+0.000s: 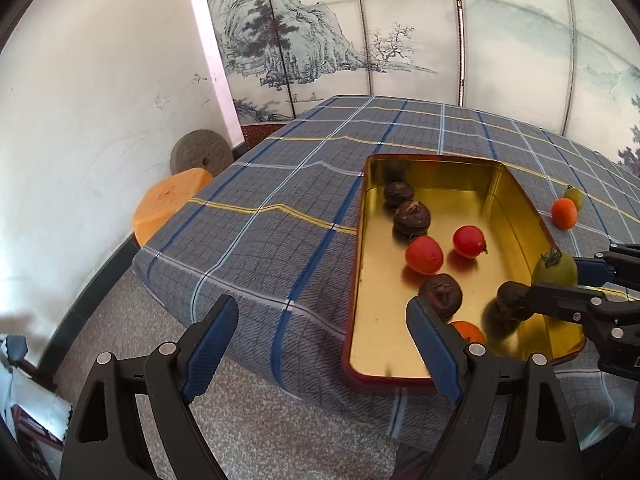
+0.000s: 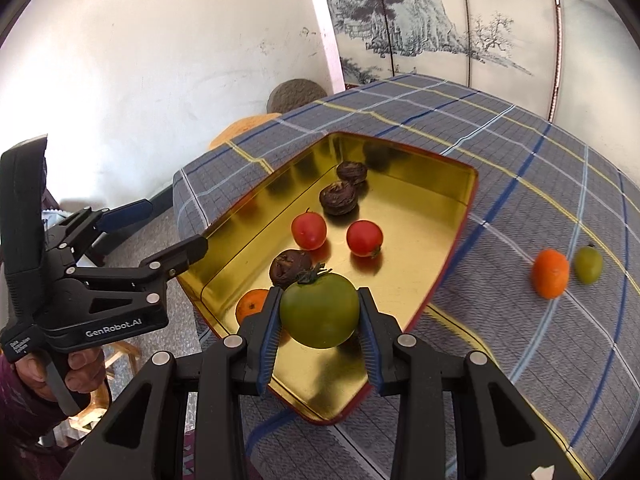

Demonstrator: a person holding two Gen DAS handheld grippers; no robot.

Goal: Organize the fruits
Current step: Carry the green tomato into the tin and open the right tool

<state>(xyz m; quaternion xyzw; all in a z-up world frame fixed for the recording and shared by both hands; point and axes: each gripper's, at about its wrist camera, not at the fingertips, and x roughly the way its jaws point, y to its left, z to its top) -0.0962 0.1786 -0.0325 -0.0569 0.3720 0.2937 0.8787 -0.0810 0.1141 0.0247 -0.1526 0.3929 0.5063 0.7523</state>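
Observation:
A gold tin tray (image 1: pixel 372 344) (image 2: pixel 424 216) lies on the checked tablecloth. In it are two red tomatoes (image 1: pixel 424 255) (image 2: pixel 309 230), several dark brown wrinkled fruits (image 1: pixel 412 218) (image 2: pixel 338 198) and a small orange (image 1: pixel 469 331) (image 2: pixel 251 304). My right gripper (image 2: pixel 319 322) (image 1: pixel 560 280) is shut on a green tomato (image 2: pixel 319 310) (image 1: pixel 556 269) and holds it over the tray's near end. My left gripper (image 1: pixel 320 344) (image 2: pixel 172 228) is open and empty at the tray's left edge. An orange fruit (image 1: pixel 564 213) (image 2: pixel 550 273) and a small green tomato (image 1: pixel 574 196) (image 2: pixel 588 264) lie on the cloth right of the tray.
The table (image 1: pixel 280 208) drops off on the left to a speckled floor (image 1: pixel 160 336). An orange stool (image 1: pixel 172 206) and a round stone disc (image 1: pixel 201 154) stand by the white wall. A painted screen (image 1: pixel 360 32) is behind the table.

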